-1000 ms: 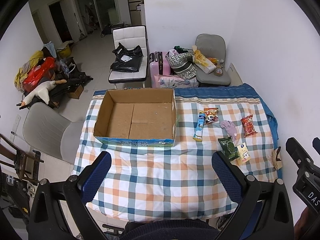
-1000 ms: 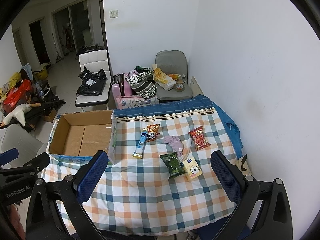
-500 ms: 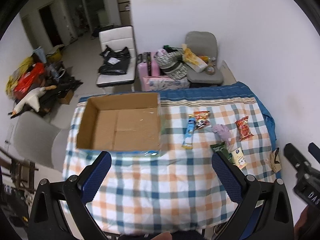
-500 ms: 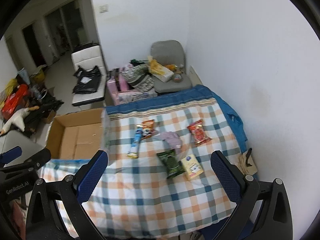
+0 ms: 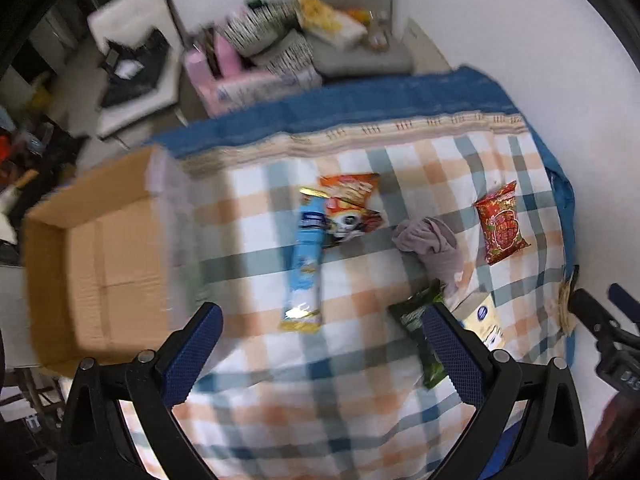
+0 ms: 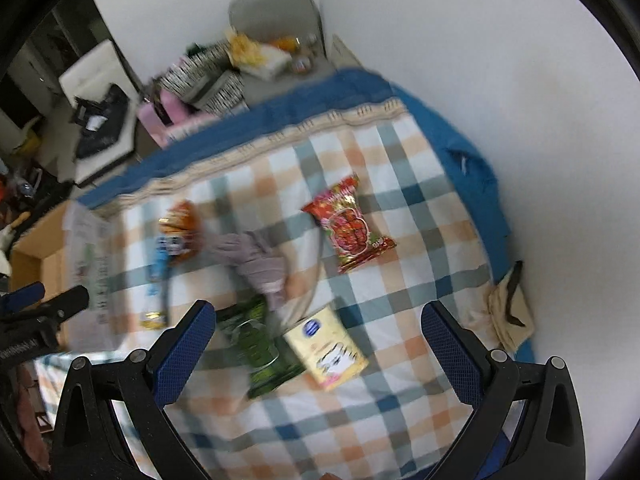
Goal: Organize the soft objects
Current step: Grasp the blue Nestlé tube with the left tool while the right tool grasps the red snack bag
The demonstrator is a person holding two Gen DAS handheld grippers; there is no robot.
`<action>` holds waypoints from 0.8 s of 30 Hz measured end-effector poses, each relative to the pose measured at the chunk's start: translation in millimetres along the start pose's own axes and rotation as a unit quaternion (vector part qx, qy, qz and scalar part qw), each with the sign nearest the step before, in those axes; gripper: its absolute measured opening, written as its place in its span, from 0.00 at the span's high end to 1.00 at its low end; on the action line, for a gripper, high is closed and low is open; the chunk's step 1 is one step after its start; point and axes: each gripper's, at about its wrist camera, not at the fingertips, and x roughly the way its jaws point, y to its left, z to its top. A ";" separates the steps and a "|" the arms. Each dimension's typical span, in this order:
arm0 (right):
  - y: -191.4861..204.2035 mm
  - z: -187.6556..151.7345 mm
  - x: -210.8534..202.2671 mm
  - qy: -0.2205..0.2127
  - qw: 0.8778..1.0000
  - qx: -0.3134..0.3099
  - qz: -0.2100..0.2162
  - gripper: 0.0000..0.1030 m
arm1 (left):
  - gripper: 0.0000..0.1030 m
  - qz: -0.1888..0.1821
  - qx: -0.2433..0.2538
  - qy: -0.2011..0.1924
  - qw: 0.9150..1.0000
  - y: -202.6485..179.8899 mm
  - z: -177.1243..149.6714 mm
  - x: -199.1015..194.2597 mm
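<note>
On the checked tablecloth [image 5: 360, 420] lie a long blue packet [image 5: 306, 256], an orange snack bag [image 5: 352, 204], a crumpled mauve cloth [image 5: 430, 240], a red snack bag [image 5: 500, 224], a green packet [image 5: 420, 328] and a yellow packet [image 5: 486, 320]. An open cardboard box [image 5: 96, 264] stands at the left. My left gripper [image 5: 320, 344] is open and empty, above the blue packet's near end. My right gripper [image 6: 320, 344] is open and empty, above the green packet [image 6: 260, 344] and yellow packet [image 6: 328, 348]; the cloth [image 6: 256, 264] and red bag [image 6: 350, 228] lie beyond.
A white wall runs along the table's right side. Beyond the far edge stand a grey chair [image 5: 352, 32] piled with bags, a pink suitcase [image 5: 224, 76] and a white chair [image 5: 136, 64]. A tan bag [image 6: 510, 312] hangs at the table's right edge.
Both grippers have moved forward and down toward the table, so the packets look much larger. The left view has swung right, away from the box. Both stay open.
</note>
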 end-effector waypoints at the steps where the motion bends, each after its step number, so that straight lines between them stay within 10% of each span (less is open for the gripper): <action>1: -7.8 8.9 18.1 0.009 1.000 0.007 -0.001 0.00 | 0.00 0.009 0.001 0.010 1.000 -1.2 8.3 13.0; 11: -32.3 74.7 163.0 0.093 0.995 0.017 0.010 0.00 | 0.10 0.020 -0.021 0.119 0.992 22.3 39.1 138.8; 16: -31.0 79.6 214.7 0.139 0.990 0.016 -0.004 0.01 | 0.51 0.034 -0.006 0.153 0.988 21.7 36.1 179.9; 24: -32.3 71.0 251.3 0.172 0.984 0.046 0.007 0.37 | 0.80 0.029 -0.007 0.145 0.989 32.1 29.9 181.5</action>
